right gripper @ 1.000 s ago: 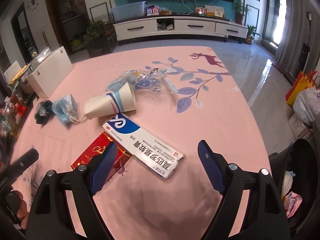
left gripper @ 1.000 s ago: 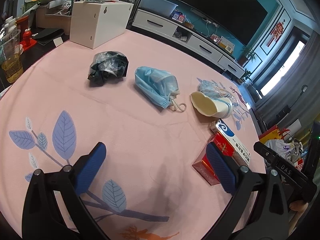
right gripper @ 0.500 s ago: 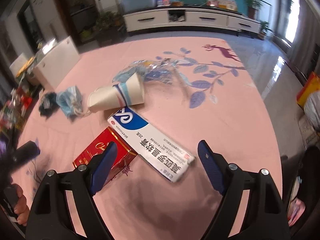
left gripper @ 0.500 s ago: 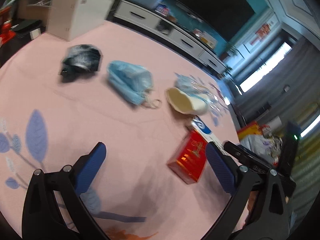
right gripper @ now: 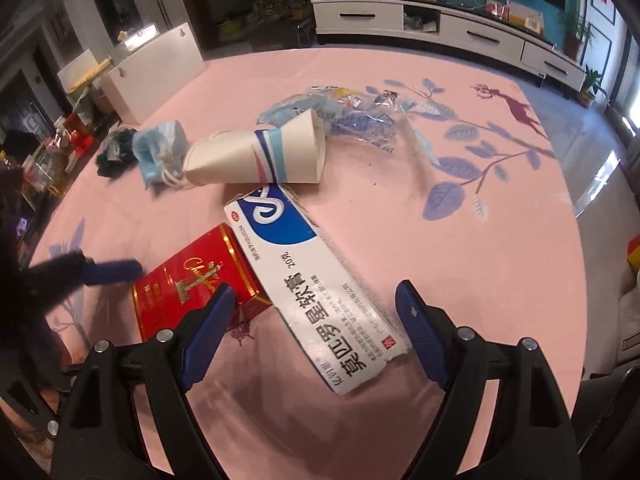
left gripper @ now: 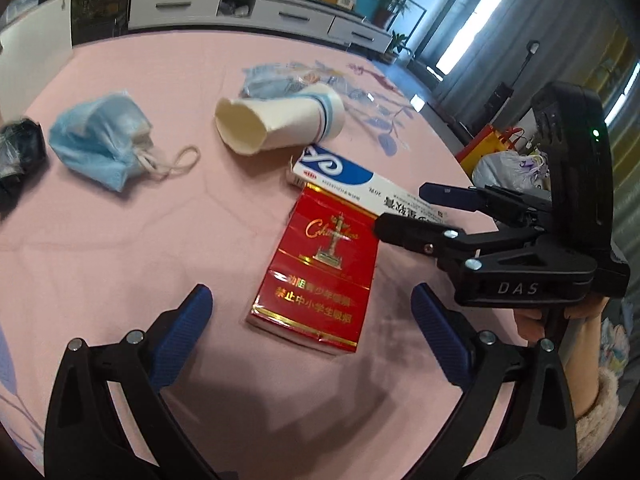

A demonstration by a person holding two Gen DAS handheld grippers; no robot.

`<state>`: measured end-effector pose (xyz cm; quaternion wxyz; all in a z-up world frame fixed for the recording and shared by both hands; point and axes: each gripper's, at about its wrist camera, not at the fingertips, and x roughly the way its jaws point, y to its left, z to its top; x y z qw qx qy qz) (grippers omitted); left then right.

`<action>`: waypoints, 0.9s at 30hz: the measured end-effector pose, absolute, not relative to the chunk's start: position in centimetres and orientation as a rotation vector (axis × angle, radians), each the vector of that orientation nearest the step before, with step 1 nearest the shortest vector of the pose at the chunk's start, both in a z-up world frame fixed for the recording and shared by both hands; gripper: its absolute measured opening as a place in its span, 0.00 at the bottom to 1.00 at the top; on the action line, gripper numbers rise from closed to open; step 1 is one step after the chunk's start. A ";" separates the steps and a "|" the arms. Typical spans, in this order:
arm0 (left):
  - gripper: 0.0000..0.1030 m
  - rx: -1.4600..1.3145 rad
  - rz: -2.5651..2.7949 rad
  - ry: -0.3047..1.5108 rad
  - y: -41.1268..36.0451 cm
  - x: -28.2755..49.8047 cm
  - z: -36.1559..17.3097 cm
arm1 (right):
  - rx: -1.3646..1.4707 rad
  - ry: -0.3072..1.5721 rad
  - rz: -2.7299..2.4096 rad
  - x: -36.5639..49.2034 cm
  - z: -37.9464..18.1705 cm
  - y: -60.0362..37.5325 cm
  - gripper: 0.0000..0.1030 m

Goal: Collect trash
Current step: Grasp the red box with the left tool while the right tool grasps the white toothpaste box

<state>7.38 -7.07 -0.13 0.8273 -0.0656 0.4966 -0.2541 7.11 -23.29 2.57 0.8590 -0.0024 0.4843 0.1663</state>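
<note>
A red cigarette pack (left gripper: pixel 318 274) lies on the pink table, and my open left gripper (left gripper: pixel 310 334) straddles its near end. It also shows in the right wrist view (right gripper: pixel 192 284). A white and blue medicine box (right gripper: pixel 312 292) lies beside the pack, between the open jaws of my right gripper (right gripper: pixel 314 332). In the left wrist view the box (left gripper: pixel 352 188) is partly hidden by the right gripper (left gripper: pixel 416 212). A crushed paper cup (left gripper: pixel 280 122), a blue face mask (left gripper: pixel 102 140), a black wad (left gripper: pixel 18 156) and a clear plastic wrapper (right gripper: pixel 360 116) lie further off.
The round table (right gripper: pixel 460 240) has a pink cloth with blue leaf prints. A white box (right gripper: pixel 152 70) stands at its far left edge, with clutter (right gripper: pixel 60 148) beyond. Bags (left gripper: pixel 504 156) sit on the floor to the right. A white TV cabinet (right gripper: pixel 440 28) stands behind.
My left gripper has swung right and moved in over the red cigarette pack. My right gripper has moved forward and down around the medicine box. Both stay open.
</note>
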 end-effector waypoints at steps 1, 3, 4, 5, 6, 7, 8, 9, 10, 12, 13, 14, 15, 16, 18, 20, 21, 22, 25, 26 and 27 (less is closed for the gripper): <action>0.96 -0.153 -0.537 1.043 -7.0 7.3 -0.1 | 0.012 1.019 0.359 7.2 2.5 -23.5 0.75; 0.96 -0.165 -0.551 1.055 -7.0 7.3 -0.2 | 0.063 1.038 0.385 7.3 2.5 -24.1 0.67; 0.96 -0.170 -0.553 1.049 -7.1 7.2 -0.2 | 0.084 1.047 0.393 7.3 2.5 -24.4 0.66; 0.95 -0.173 -0.550 1.045 -7.1 7.1 -0.2 | 0.091 1.051 0.392 7.3 2.5 -24.6 0.64; 0.95 -0.168 -0.545 1.043 -7.3 7.0 -0.3 | 0.091 1.054 0.388 7.2 2.6 -24.8 0.64; 0.93 -0.154 -0.536 1.037 -7.5 6.9 -0.3 | 0.084 1.060 0.380 7.2 2.5 -24.9 0.64; 0.90 -0.139 -0.526 1.032 -7.8 6.7 -0.3 | 0.077 1.066 0.374 7.0 2.4 -25.0 0.64; 0.86 -0.125 -0.518 1.028 -8.0 6.6 -0.2 | 0.079 1.073 0.376 6.9 2.3 -25.0 0.64; 0.82 -0.112 -0.508 1.023 -8.1 6.4 -0.2 | 0.085 1.080 0.382 6.8 2.2 -25.0 0.64; 0.62 -0.091 -0.476 1.007 -8.4 5.9 -0.1 | 0.073 1.080 0.386 6.7 2.1 -24.7 0.64; 0.63 -0.089 -0.462 0.999 -8.3 5.8 -0.1 | 0.056 1.077 0.384 6.5 2.1 -24.4 0.64; 0.63 -0.099 -0.457 0.995 -8.2 5.7 -0.1 | 0.044 1.074 0.384 6.5 2.1 -24.2 0.64; 0.62 -0.120 -0.451 0.994 -8.0 5.6 -0.1 | 0.034 1.069 0.386 6.4 2.0 -23.9 0.64; 0.61 -0.146 -0.447 1.003 -7.7 5.6 0.0 | 0.034 1.067 0.387 6.4 2.0 -23.8 0.64; 0.60 -0.192 -0.431 1.021 -7.2 5.6 0.1 | 0.034 1.063 0.372 6.4 1.8 -23.6 0.64; 0.60 -0.206 -0.391 1.016 -6.0 5.4 0.8 | 0.021 1.057 0.359 6.4 1.8 -23.3 0.64; 0.60 -0.208 -0.371 1.006 -5.7 5.1 1.2 | 0.014 1.054 0.354 6.4 1.8 -23.2 0.64; 0.59 -0.213 -0.349 0.991 -5.2 5.0 1.6 | 0.004 1.049 0.349 6.5 1.8 -23.0 0.64; 0.59 -0.268 -0.315 0.962 -3.3 4.7 3.0 | -0.048 1.022 0.314 6.3 1.6 -22.2 0.64; 0.58 -0.285 -0.309 0.953 -2.7 4.6 3.3 | -0.073 1.016 0.296 6.3 1.5 -21.9 0.60; 0.58 -0.289 -0.303 0.945 -2.3 4.5 3.4 | -0.111 1.010 0.271 6.2 1.5 -21.5 0.53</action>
